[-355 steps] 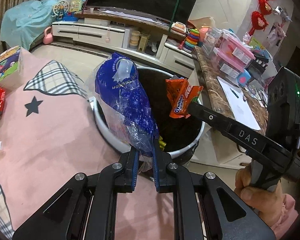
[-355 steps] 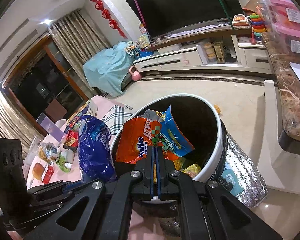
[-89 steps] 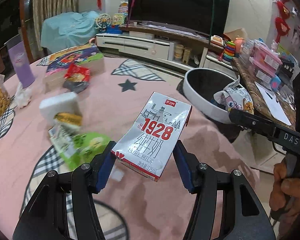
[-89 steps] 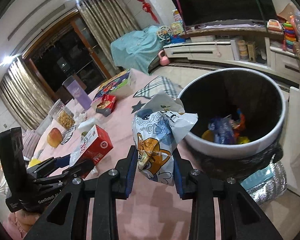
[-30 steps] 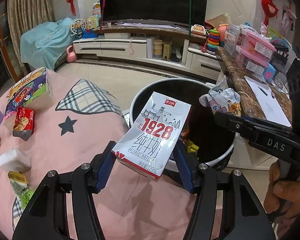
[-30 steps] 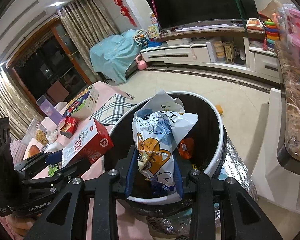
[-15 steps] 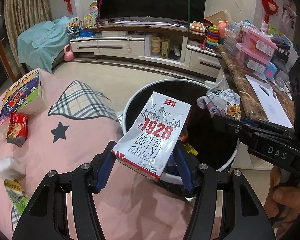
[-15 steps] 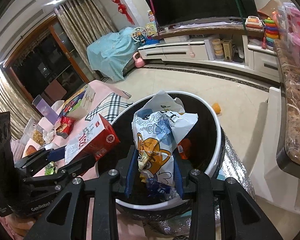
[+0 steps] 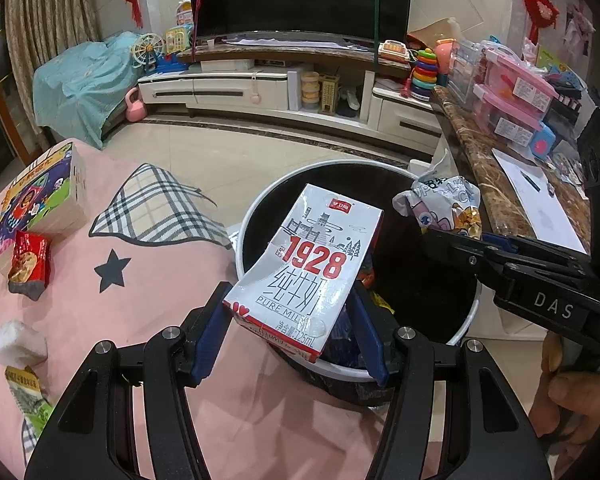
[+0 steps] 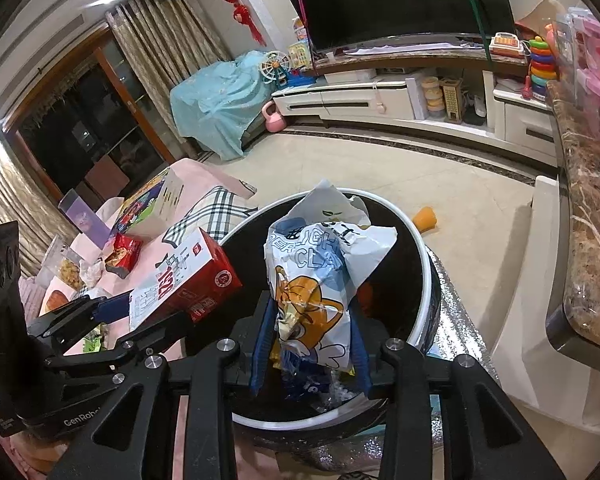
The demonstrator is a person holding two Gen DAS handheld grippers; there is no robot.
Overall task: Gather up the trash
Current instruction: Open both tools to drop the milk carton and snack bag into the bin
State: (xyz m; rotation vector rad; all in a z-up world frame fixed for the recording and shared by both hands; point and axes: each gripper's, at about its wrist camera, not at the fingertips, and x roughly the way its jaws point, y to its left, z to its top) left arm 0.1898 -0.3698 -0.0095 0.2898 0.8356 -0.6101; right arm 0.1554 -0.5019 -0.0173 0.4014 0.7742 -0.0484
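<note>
Milk carton (image 9: 314, 264) (dented, "1928" printed) gripped by left hand-held gripper (image 9: 292, 332); right's jaws opening around snack bag (image 10: 316, 292).

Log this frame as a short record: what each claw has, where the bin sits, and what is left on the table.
left claw: shut on the milk carton, held over the near rim of the bin
right claw: jaws opening, cartoon snack bag between them, above the bin mouth
trash bin: white rim, black liner, wrappers already inside
table: pink cloth; red snack packet, colourful box, white block and green wrapper remain
task stage: both items poised for dropping, neither in yet
</note>
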